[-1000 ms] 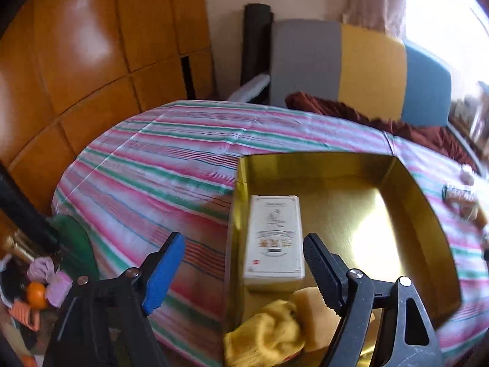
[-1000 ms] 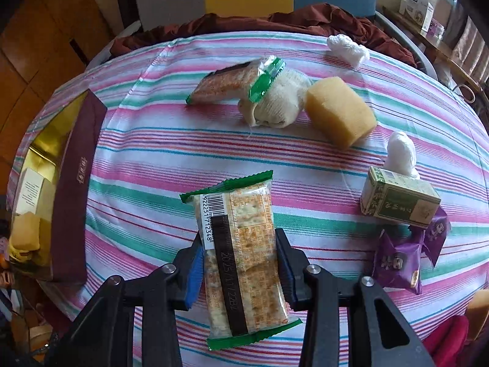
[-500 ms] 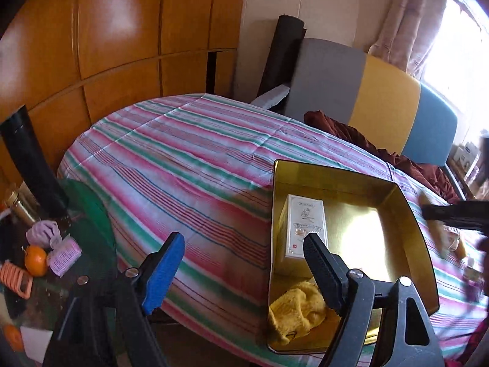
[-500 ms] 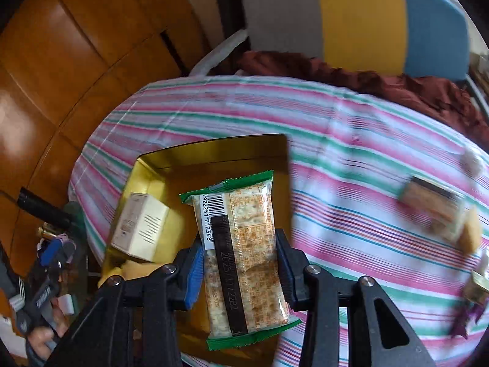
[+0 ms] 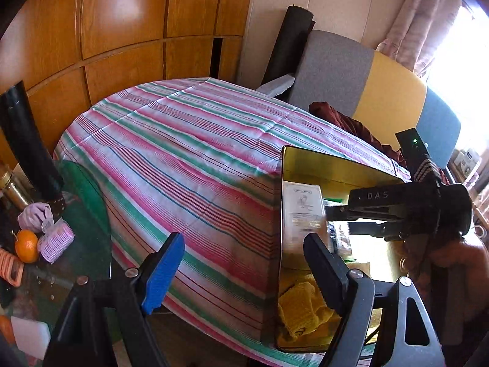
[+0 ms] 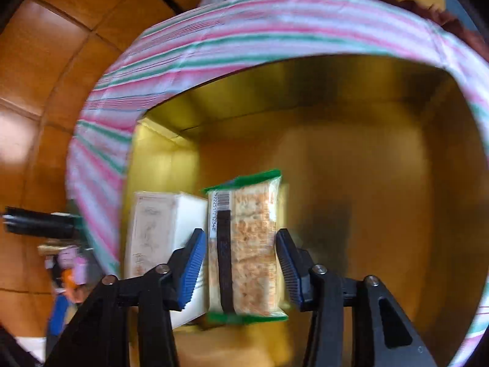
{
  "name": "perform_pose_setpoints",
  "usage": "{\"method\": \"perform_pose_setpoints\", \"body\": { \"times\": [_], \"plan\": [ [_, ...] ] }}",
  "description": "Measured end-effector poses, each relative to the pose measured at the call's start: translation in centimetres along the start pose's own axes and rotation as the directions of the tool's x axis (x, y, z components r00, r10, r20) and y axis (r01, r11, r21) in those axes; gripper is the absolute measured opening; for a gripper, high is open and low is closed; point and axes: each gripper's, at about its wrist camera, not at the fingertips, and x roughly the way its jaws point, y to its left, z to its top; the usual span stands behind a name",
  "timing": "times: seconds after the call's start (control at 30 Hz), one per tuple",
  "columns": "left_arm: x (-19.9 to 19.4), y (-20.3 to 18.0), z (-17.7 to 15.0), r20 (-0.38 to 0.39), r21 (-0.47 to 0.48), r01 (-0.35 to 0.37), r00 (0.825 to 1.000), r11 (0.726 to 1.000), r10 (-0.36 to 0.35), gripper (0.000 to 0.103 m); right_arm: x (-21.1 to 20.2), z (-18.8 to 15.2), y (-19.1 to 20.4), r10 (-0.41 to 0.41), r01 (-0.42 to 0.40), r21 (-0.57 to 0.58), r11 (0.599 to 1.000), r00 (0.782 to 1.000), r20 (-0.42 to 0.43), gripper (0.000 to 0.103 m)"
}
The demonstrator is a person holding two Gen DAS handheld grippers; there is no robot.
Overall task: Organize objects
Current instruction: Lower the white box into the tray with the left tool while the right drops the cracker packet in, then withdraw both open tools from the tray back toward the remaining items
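- right tongs [image 6: 240,263] are opening. the cracker pack [image 6: 244,244] sits between them, pads off it.
- where is it?
- in the gold box [image 6: 366,183], beside the white box [image 6: 159,232].
- left tongs [image 5: 244,272]?
- wide, empty, over the striped surface [image 5: 183,159].

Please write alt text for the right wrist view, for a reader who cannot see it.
The right hand-held gripper is opening around a green-edged cracker pack inside a gold tray, its blue pads just clear of the pack. A white box lies beside the pack, and the striped tablecloth surrounds the tray.
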Motion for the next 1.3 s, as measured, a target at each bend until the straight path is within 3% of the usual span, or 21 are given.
{"method": "perform_pose_setpoints", "body": {
  "times": [0.2, 0.33, 0.4, 0.53, 0.67, 0.73, 0.93, 1.13, 1.3],
  "plan": [
    [-0.2, -0.4, -0.1, 0.014, 0.013, -0.002, 1.000, 1.000, 0.002, 0.081, -3.4, -0.9, -0.7, 0.005, -0.004, -0.005, 1.000, 0.996, 0.094, 0.055],
    [-0.6, -0.9, -0.2, 0.028, 0.037, -0.004, 1.000, 0.999, 0.003, 0.081, -7.1, -2.2, -1.6, -0.056, 0.064, -0.037, 0.997, 0.980, 0.192, 0.059],
    [-1.0, -1.4, -0.3, 0.044, 0.054, -0.005, 0.999, 0.999, 0.002, 0.081, -8.9, -3.2, -2.1, -0.081, 0.097, -0.056, 0.994, 0.968, 0.238, 0.061],
    [-2.0, -2.9, -0.5, 0.075, 0.099, 0.002, 0.997, 0.995, -0.010, 0.082, -11.7, -5.2, -2.8, -0.137, 0.174, -0.094, 0.980, 0.940, 0.312, 0.075],
    [-2.8, -4.7, -0.9, 0.079, 0.146, 0.026, 0.996, 0.989, -0.038, 0.083, -13.7, -7.2, -3.9, -0.182, 0.241, -0.125, 0.963, 0.914, 0.362, 0.077],
    [-3.1, -5.5, -1.0, 0.082, 0.167, 0.029, 0.996, 0.985, -0.044, 0.083, -14.7, -8.1, -4.5, -0.204, 0.275, -0.137, 0.952, 0.899, 0.387, 0.083],
    [-3.5, -7.6, -1.5, 0.058, 0.220, 0.072, 0.995, 0.973, -0.087, 0.086, -17.6, -10.0, -7.2, -0.271, 0.354, -0.115, 0.928, 0.854, 0.444, 0.084],
    [-4.0, -9.9, -2.3, 0.048, 0.280, 0.095, 0.993, 0.955, -0.112, 0.091, -20.7, -10.8, -12.5, -0.394, 0.453, -0.020, 0.891, 0.795, 0.462, 0.084],
    [-4.0, -12.0, -2.8, 0.024, 0.319, 0.135, 0.988, 0.938, -0.150, 0.091, -24.0, -11.2, -18.5, -0.528, 0.547, 0.113, 0.829, 0.702, 0.478, 0.085]
  ]
}}
